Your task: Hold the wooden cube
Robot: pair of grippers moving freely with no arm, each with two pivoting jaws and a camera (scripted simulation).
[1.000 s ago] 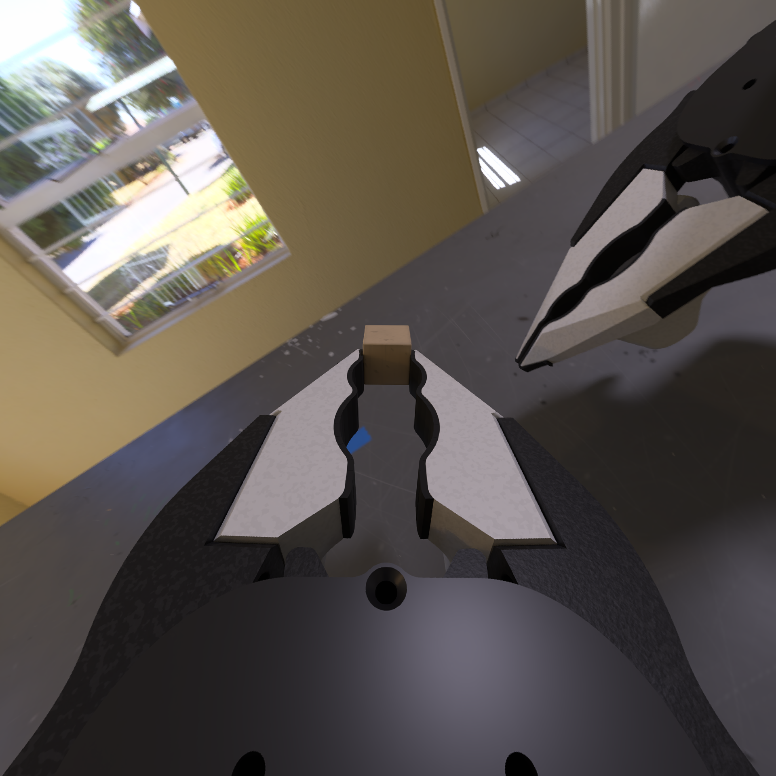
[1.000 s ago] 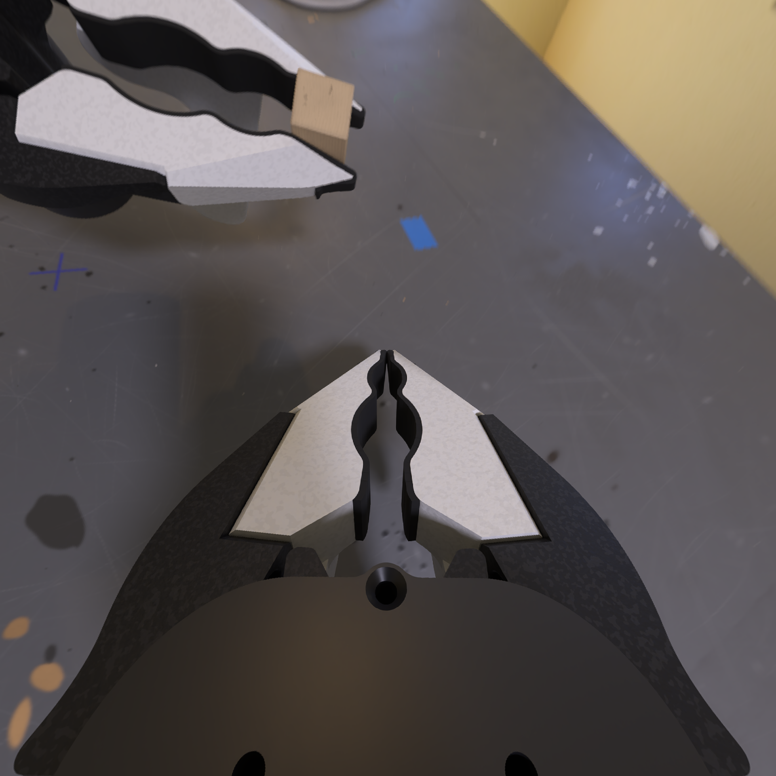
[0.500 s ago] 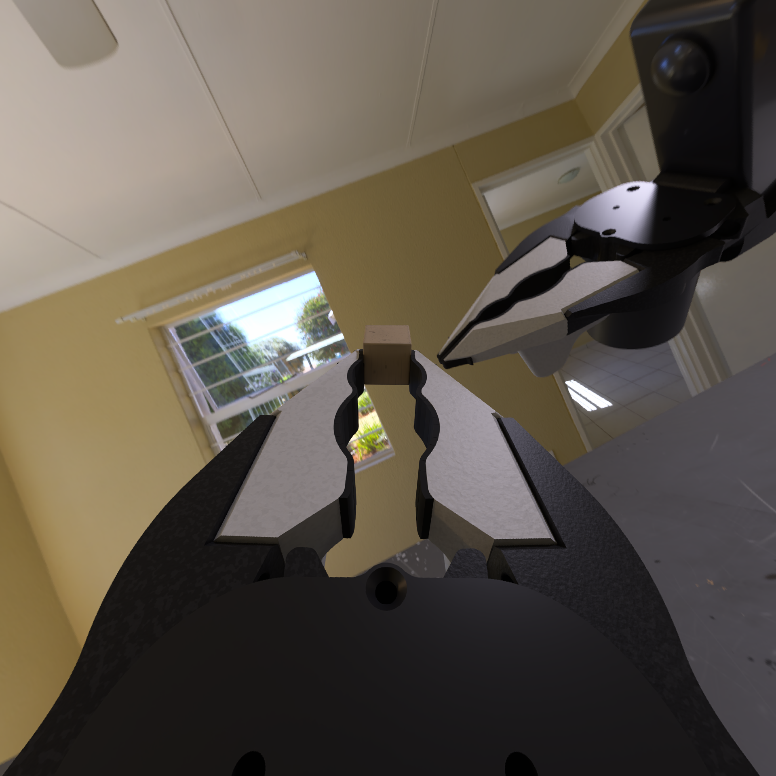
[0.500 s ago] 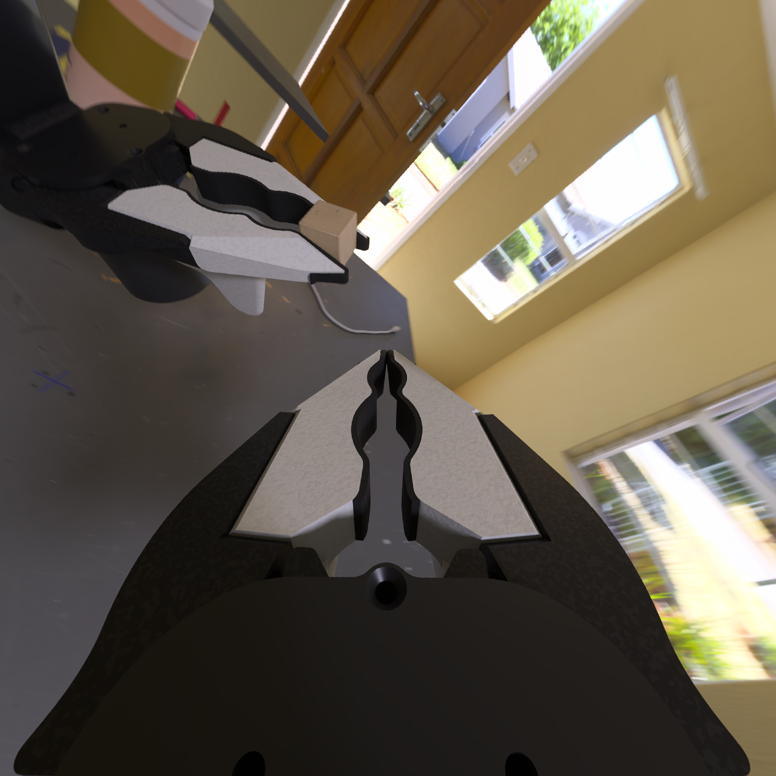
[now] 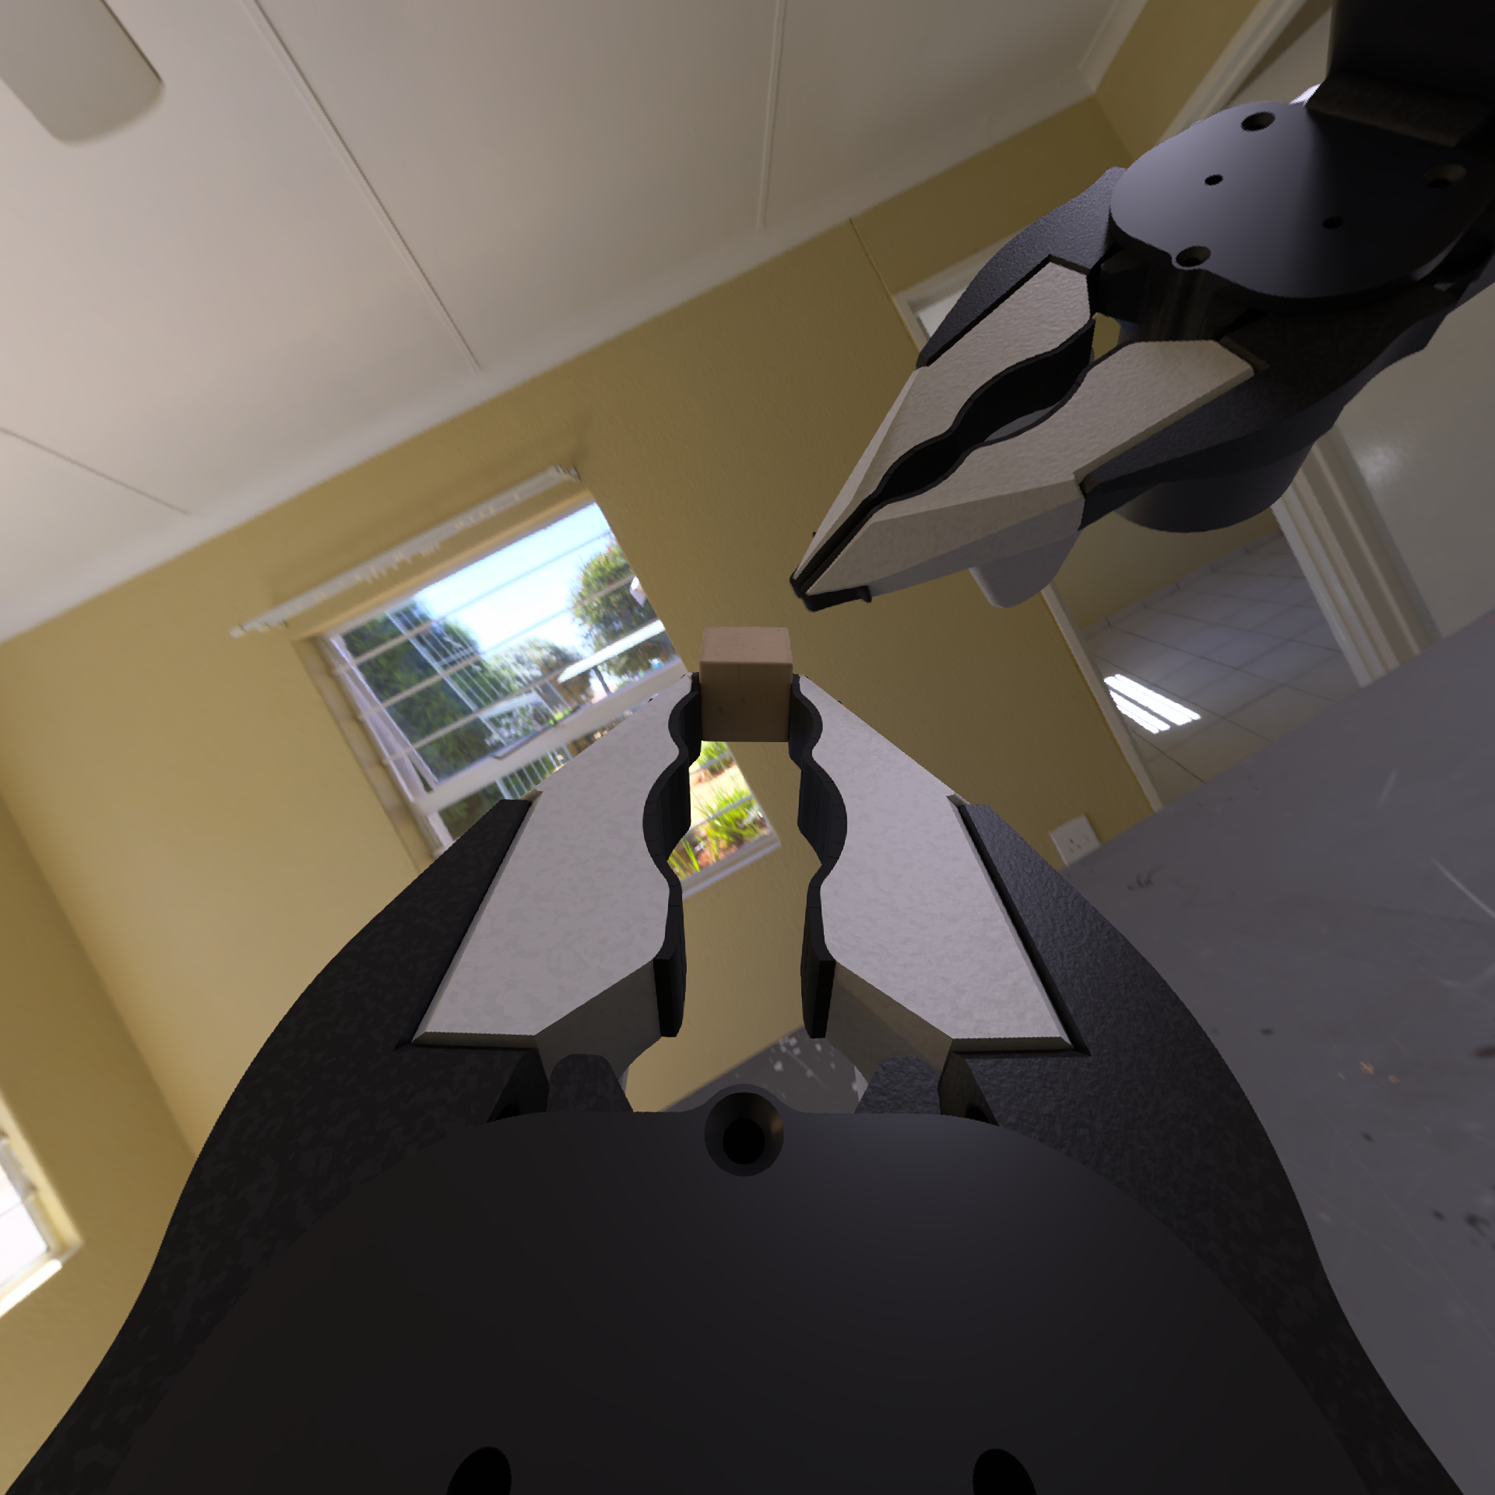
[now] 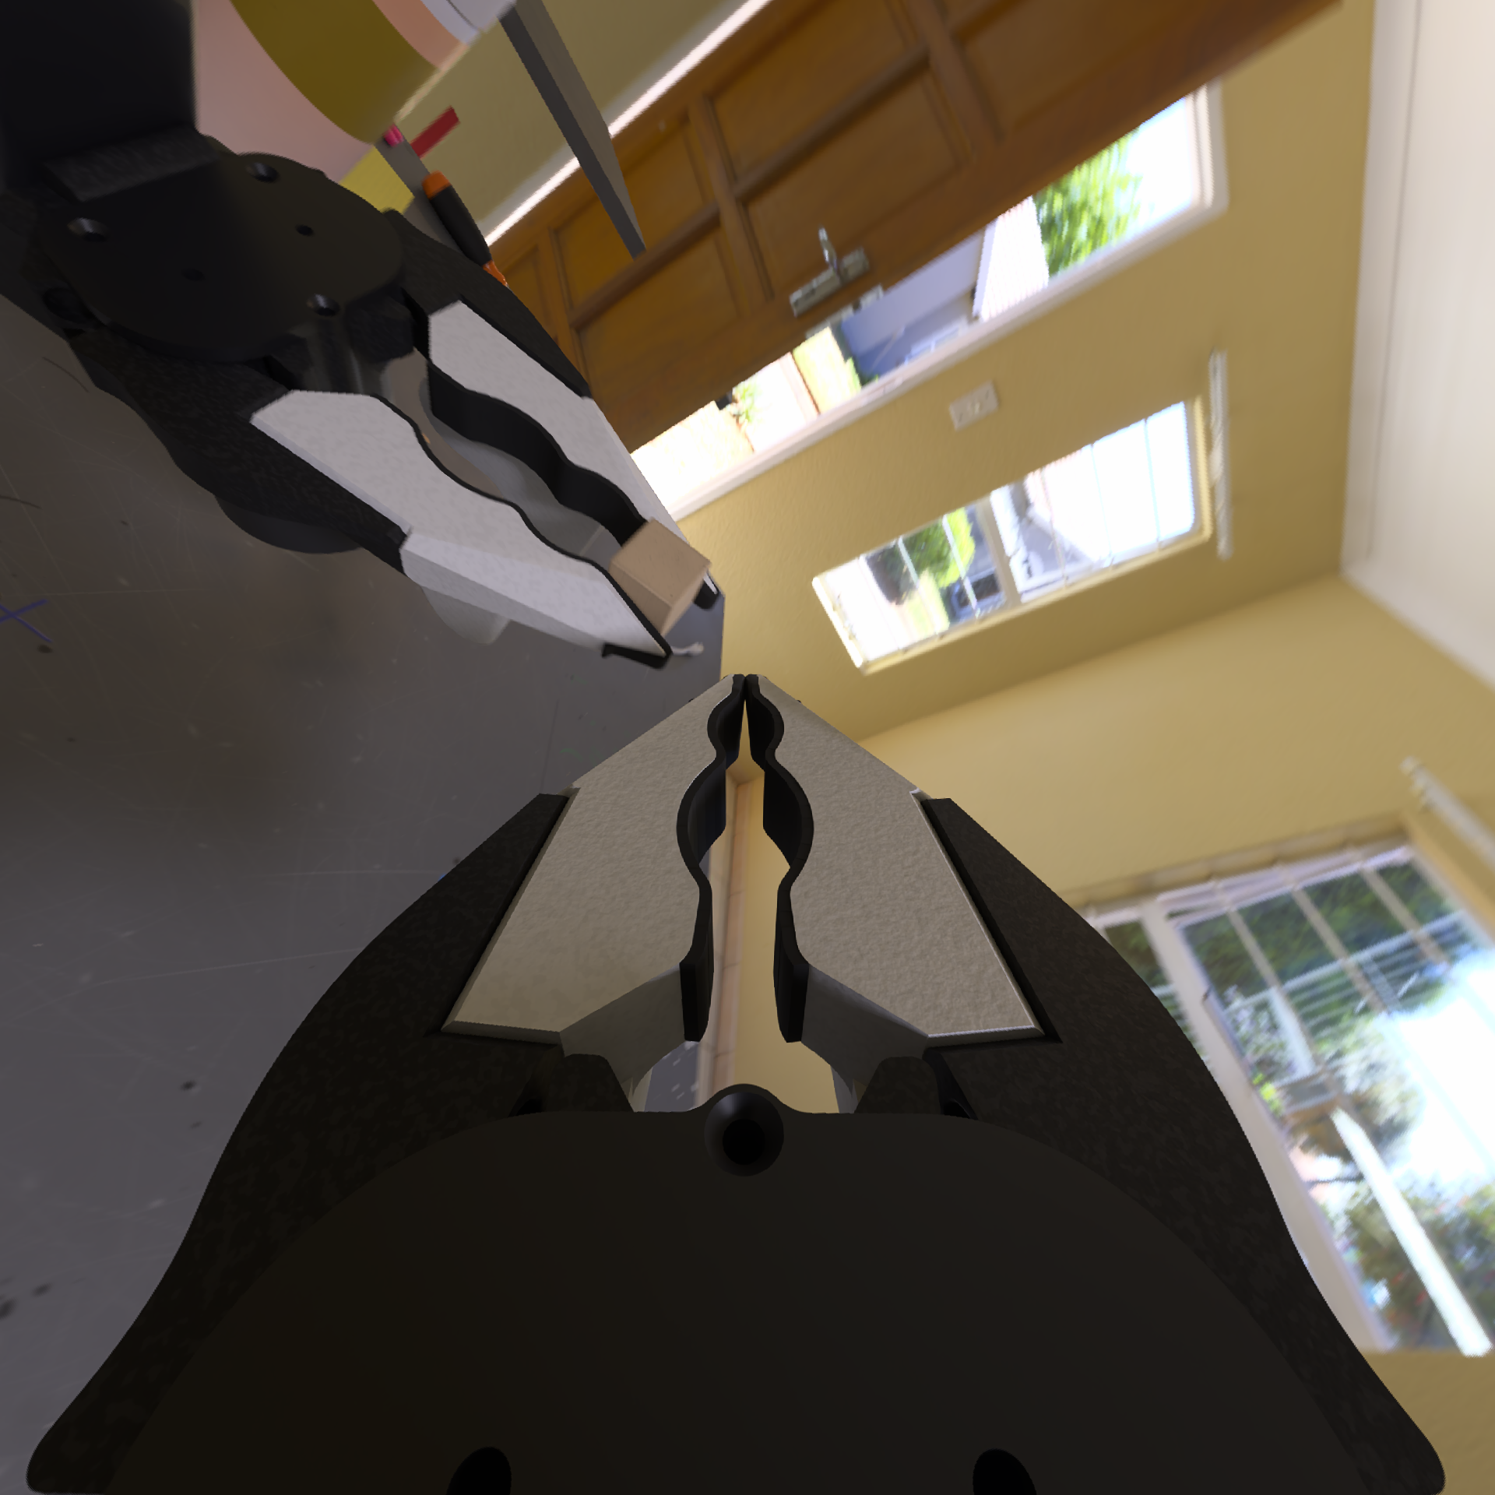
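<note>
My left gripper is shut on the small wooden cube, pinched between its two fingertips and held up in the air, well above the grey table. The same gripper and the cube show at the upper left of the right wrist view. My right gripper is shut and empty, its tips just below and right of the cube. In the left wrist view the right gripper hangs at the upper right, tips pointing toward the cube, a short gap away.
The grey table lies below both grippers. Yellow walls, windows, a wooden door and the ceiling fill the background. A yellow and pink cylinder stands at the far upper left.
Both grippers have tilted upward off the table, from looking at the tabletop to the walls and ceiling. The left gripper kept hold of the cube. The right gripper moved closer to it.
</note>
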